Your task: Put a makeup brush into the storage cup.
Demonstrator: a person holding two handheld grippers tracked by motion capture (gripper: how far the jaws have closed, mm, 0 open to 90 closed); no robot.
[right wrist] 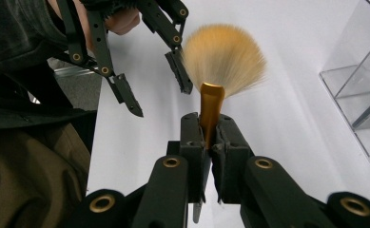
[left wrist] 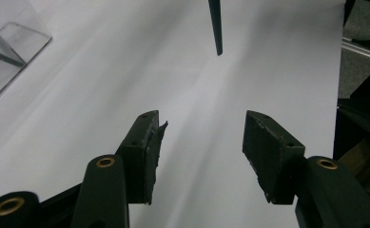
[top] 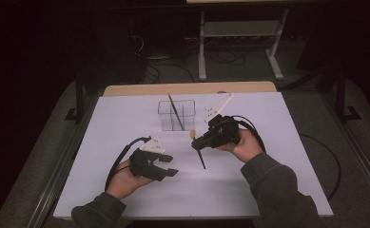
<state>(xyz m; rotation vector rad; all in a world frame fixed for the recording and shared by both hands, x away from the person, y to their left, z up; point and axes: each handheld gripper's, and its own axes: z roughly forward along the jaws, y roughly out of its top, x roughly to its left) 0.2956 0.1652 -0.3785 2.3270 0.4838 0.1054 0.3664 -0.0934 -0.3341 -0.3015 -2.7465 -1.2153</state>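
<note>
Altogether two brushes: one gripped (right wrist: 212, 107), one in holder (top: 175, 112).

Soft-bristled brush (right wrist: 223, 59) with glossy gold metal ferrule; clear, probably acrylic organizer (top: 176, 115); matt white tabletop (top: 268, 185).

The left gripper (top: 166, 165) hangs low with fingers (left wrist: 142, 152) spread apart, the right gripper (top: 198, 142) clamped tight.

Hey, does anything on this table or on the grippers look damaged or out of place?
Yes: the black pad on one jaw of the open left gripper looks torn, its edge ragged and peeling. Nothing else stands out.
</note>
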